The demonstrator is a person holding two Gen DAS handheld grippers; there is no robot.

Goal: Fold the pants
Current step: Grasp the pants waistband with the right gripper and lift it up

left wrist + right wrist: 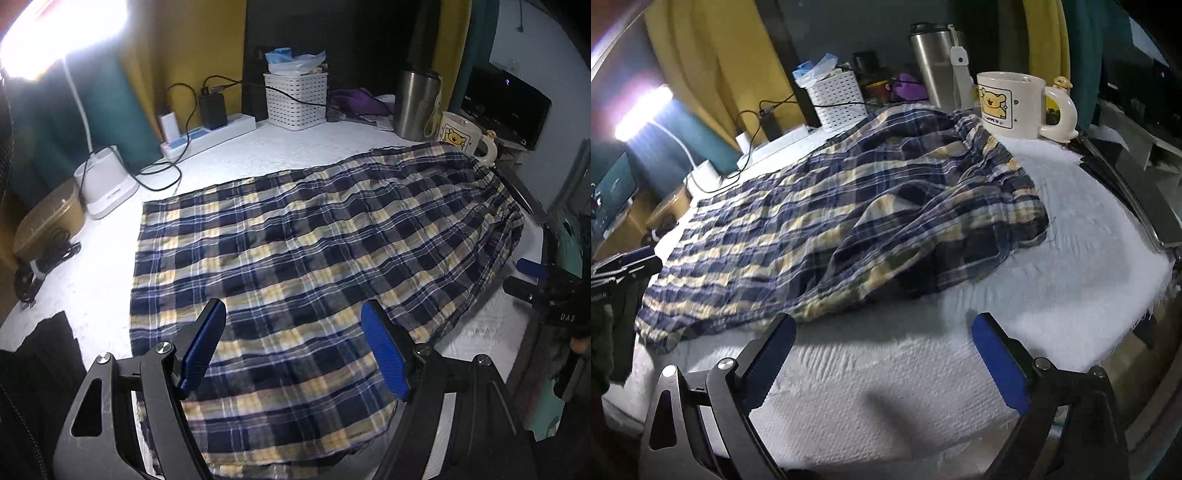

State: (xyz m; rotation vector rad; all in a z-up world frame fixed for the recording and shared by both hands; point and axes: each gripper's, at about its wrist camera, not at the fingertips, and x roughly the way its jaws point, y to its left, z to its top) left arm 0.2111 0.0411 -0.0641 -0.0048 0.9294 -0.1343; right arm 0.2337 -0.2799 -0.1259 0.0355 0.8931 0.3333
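Note:
Navy, white and yellow plaid pants (pixel 295 243) lie spread lengthwise on a white cloth-covered table (pixel 110 280). My left gripper (pixel 295 332) hovers over their near part, jaws apart, blue pads (pixel 205 347) holding nothing. In the right wrist view the same pants (pixel 827 221) show a rumpled, bunched end near the mug. My right gripper (pixel 882 343) stands wide open above bare white cloth, just short of the pants' near edge, nothing between its pads (pixel 1001 365). The right gripper (pixel 532 271) also shows at the right edge of the left wrist view.
At the table's back stand a bear-print mug (pixel 1012 105), a steel tumbler (pixel 417 103), a white perforated basket (pixel 295 99), a power strip (pixel 207 134) with chargers and cables, and a white lamp base (pixel 105 184). A metal table edge (pixel 1137 199) runs along the right.

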